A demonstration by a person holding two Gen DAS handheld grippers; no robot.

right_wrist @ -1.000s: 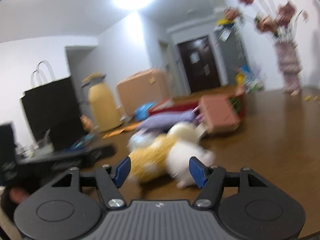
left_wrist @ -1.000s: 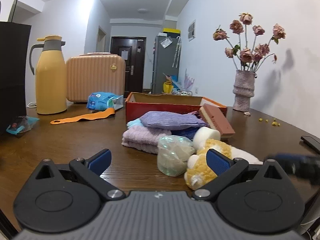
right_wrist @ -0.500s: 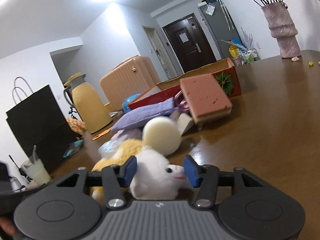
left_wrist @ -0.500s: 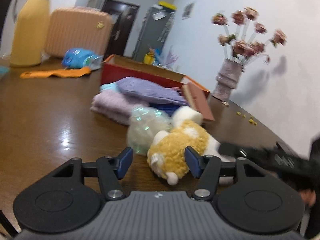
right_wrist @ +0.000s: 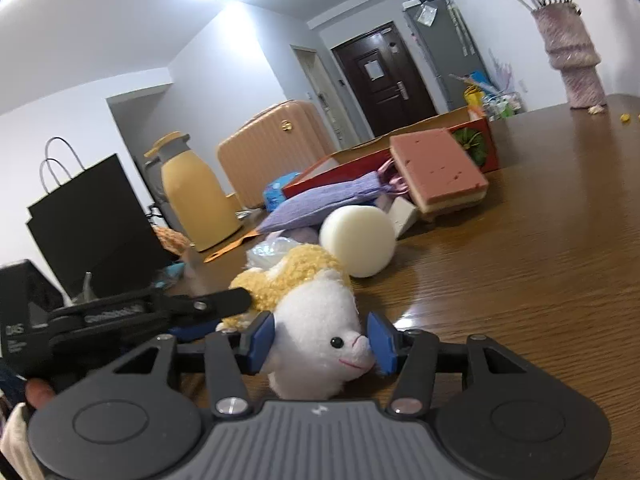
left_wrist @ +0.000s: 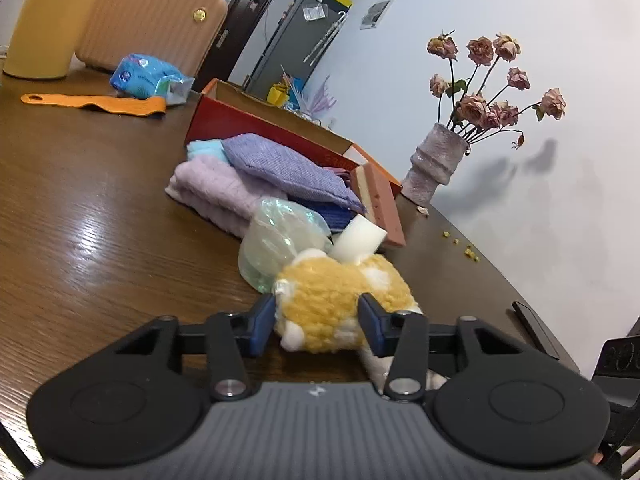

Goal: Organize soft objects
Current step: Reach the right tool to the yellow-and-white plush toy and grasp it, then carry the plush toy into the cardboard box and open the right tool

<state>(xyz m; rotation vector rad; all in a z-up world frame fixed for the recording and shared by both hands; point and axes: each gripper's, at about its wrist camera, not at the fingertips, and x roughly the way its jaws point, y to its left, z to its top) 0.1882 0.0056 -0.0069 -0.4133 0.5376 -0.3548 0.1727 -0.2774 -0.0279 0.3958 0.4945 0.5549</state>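
Plush toy (left_wrist: 336, 300) clamped in left gripper (left_wrist: 318, 320) and right gripper (right_wrist: 320, 344), face only rightward

The plush toy (right_wrist: 316, 320) is yellow and white with a pink mouth. The pouch (left_wrist: 280, 168) is purple, the sponge (right_wrist: 436, 170) pink, the box (left_wrist: 256, 124) red, the tabletop (left_wrist: 80, 200) brown.

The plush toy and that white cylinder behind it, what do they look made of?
The plush toy: soft fabric, a curly yellow fleece back and smooth white pile face, with a hard-looking bead eye. The white cylinder: probably foam or sponge, going by its matte, finely grained surface with no shine; I can't confirm that.
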